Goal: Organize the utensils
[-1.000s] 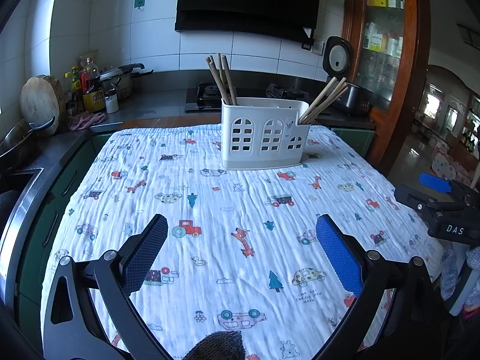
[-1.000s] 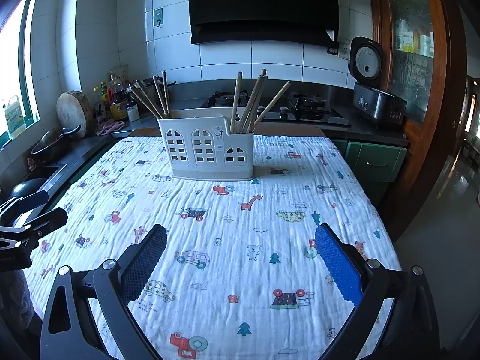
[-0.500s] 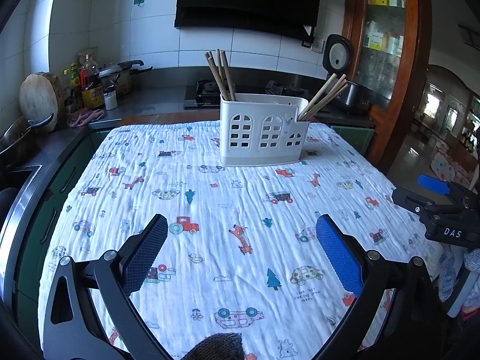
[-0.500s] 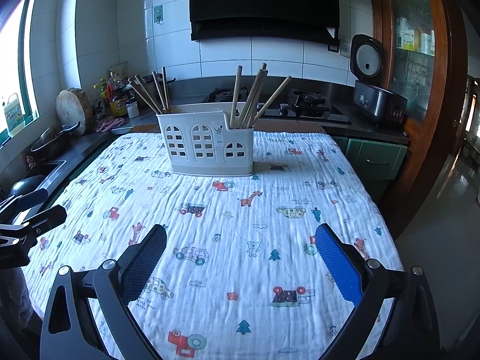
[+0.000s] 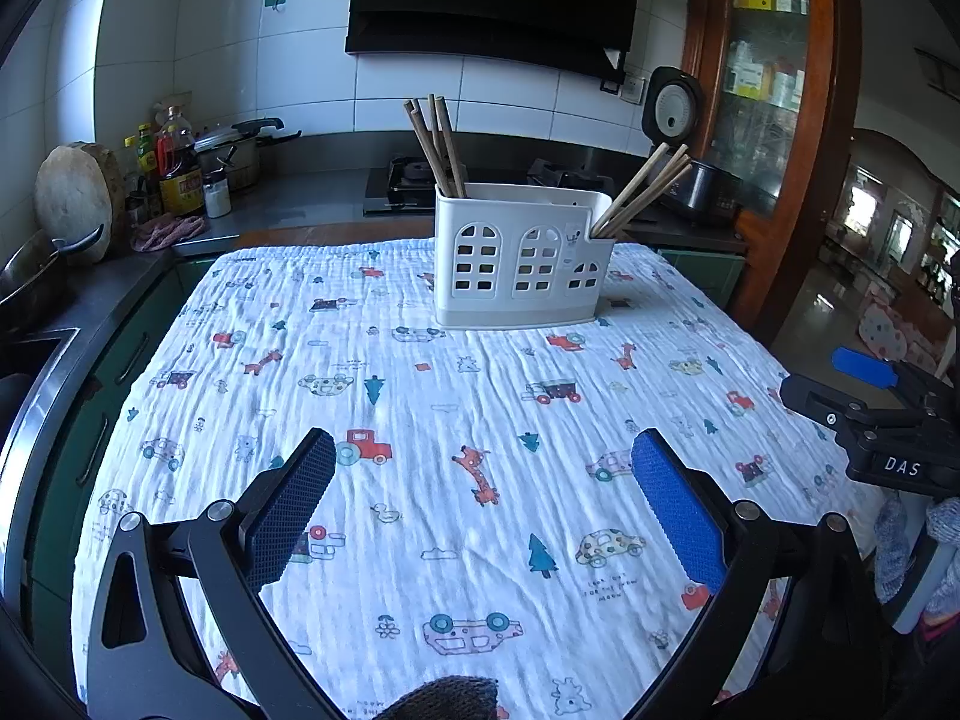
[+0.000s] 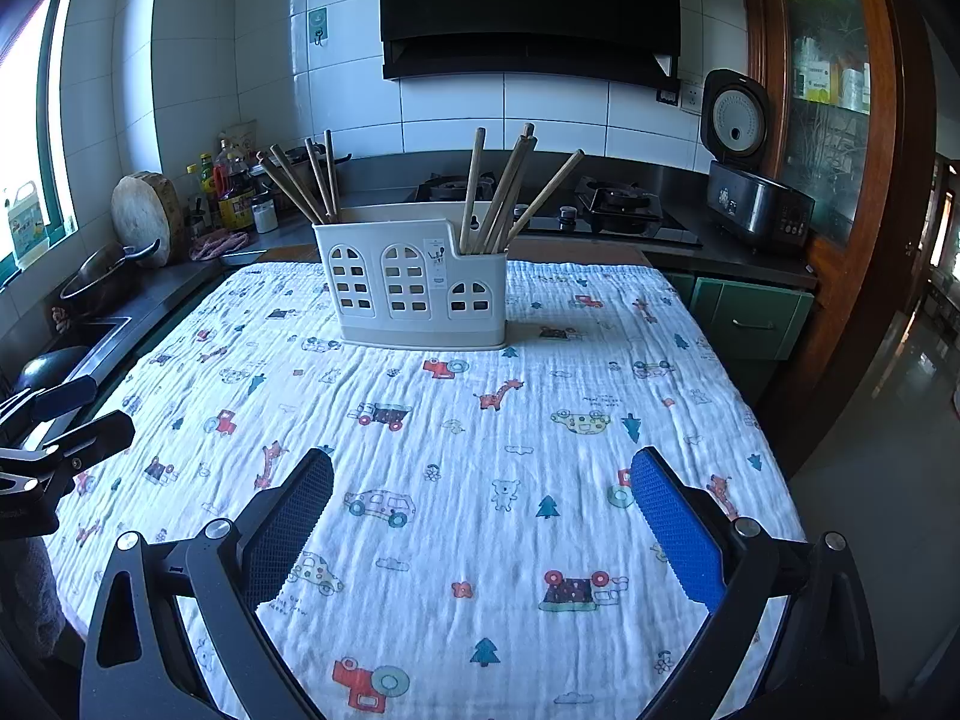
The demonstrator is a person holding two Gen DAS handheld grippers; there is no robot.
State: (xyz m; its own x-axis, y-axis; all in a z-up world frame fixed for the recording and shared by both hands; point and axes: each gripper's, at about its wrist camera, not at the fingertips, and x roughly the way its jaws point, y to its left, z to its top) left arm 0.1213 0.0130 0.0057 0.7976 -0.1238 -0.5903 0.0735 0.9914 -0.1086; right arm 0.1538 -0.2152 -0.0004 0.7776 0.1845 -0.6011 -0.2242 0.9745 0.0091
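- A kitchen counter (image 5: pixel 180 360) wears a white cloth (image 6: pixel 480 450) with little cars and trees.
- The white holder (image 6: pixel 414 288) stands at its far end, chopsticks (image 6: pixel 504 192) sticking up inside.
- The left tool (image 5: pixel 480 480) and right tool (image 6: pixel 480 480) are both wide open, holding nothing.

Open ground: the printed tablecloth (image 6: pixel 456 420) lies bare from your near edge up to the holder, so you have free passage across the whole front and along both flanks.

Sole obstacle on the cloth: the white utensil holder (image 6: pixel 414 294), standing upright toward the far edge.

Overhead hazards: the left bundle of chopsticks (image 6: pixel 303 183) leans out to the left above its rim; the right bundle of chopsticks (image 6: pixel 510 192) fans to the right.

Far boundary: the counter behind, with gas hob (image 6: pixel 612 207) and rice cooker (image 6: pixel 750 192).

Left boundary: bottles (image 6: pixel 231 189) and chopping block (image 6: pixel 147 216).
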